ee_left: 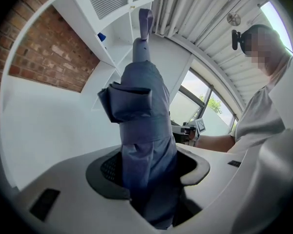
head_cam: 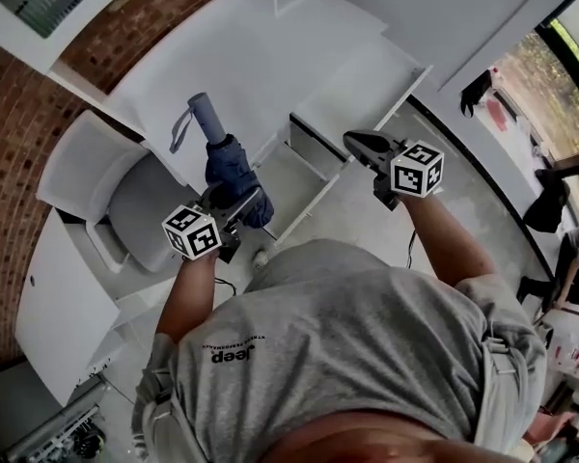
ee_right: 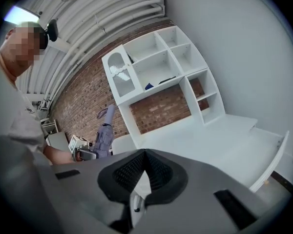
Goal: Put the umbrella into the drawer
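A folded blue umbrella [head_cam: 234,167] [ee_left: 141,111] stands upright, its grey handle and strap on top, over the front edge of the white desk [head_cam: 232,56]. My left gripper [head_cam: 234,205] [ee_left: 149,172] is shut on its lower fabric part. The white drawer [head_cam: 367,85] [ee_right: 244,145] stands pulled out of the desk to the right of the umbrella. My right gripper [head_cam: 359,143] [ee_right: 145,155] hovers just above the drawer's near corner, its pads meeting at the tips with nothing between them. In the right gripper view the umbrella [ee_right: 103,133] shows far left.
A grey chair [head_cam: 87,177] sits left of the umbrella, against the brick wall [head_cam: 10,152]. A white shelf unit [ee_right: 156,62] rises at the back of the desk. The floor [head_cam: 367,210] lies below the drawer.
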A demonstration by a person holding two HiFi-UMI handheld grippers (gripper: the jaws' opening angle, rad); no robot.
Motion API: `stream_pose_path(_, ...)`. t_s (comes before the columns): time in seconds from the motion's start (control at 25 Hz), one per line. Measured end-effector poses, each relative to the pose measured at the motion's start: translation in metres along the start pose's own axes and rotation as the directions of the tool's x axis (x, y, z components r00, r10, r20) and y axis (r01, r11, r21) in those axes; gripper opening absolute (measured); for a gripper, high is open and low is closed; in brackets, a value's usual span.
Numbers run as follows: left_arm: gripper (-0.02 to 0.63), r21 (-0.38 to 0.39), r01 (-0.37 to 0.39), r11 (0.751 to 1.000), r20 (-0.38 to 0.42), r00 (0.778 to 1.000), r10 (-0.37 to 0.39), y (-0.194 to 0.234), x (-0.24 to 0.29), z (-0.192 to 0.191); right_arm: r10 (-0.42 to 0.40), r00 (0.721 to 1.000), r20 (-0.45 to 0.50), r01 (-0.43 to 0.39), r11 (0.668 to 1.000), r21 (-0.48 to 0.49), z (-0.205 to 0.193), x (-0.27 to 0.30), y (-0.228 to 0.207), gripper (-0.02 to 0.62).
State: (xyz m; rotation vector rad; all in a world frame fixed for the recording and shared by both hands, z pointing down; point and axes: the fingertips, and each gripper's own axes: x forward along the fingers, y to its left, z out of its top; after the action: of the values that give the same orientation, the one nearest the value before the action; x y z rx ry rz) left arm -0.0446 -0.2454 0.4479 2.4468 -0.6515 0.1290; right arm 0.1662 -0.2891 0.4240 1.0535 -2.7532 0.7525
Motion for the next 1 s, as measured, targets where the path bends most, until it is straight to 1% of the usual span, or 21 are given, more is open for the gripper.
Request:
stream_pose_path(0.16, 0.259, -0.019, -0.015, 1.000, -0.064, 0.998, 0.014, 0.013, 0.012, -0.024, 0.006, 1.000, -0.018, -0.005, 1.000, 0.027, -0.022, 0.012, -0.008, 0.011)
stream_pose_path(0.24, 0.259, -0.015, -0.022, 1.000, -0.100, 0.995, 0.020, 0.026, 0.017, -0.034, 0.004, 1.000, -0.024, -0.003, 0.999, 0.037, -0.031, 0.021, -0.013, 0.011)
stream_pose_path(0.48, 0.258, -0.018, -0.047, 0.999, -0.200, 0.979, 0.043, 0.063, 0.031, -0.072, 0.002, 0.998, -0.058, 0.002, 0.998, 0.062, -0.067, 0.048, -0.021, 0.011)
stream_pose_path(0.68, 0.258, 0.006, -0.053, 0.999, -0.282, 0.958, 0.053, 0.080, 0.043, -0.105, 0.009, 0.996, -0.090, -0.002, 0.997, 0.078, -0.094, 0.065, -0.028, 0.011)
stream_pose_path(0.84, 0.258, 0.002, -0.054, 0.999, -0.338, 0.940, 0.052, 0.093, 0.055, -0.135, 0.013, 0.994, -0.106, -0.003, 0.995, 0.096, -0.116, 0.075, -0.033, 0.011)
stream_pose_path(1.0, 0.258, 0.000, -0.064, 0.998, -0.398, 0.915, 0.059, 0.105, 0.066, -0.168, 0.019, 0.991, -0.130, -0.003, 0.993, 0.122, -0.145, 0.080, -0.038, 0.011)
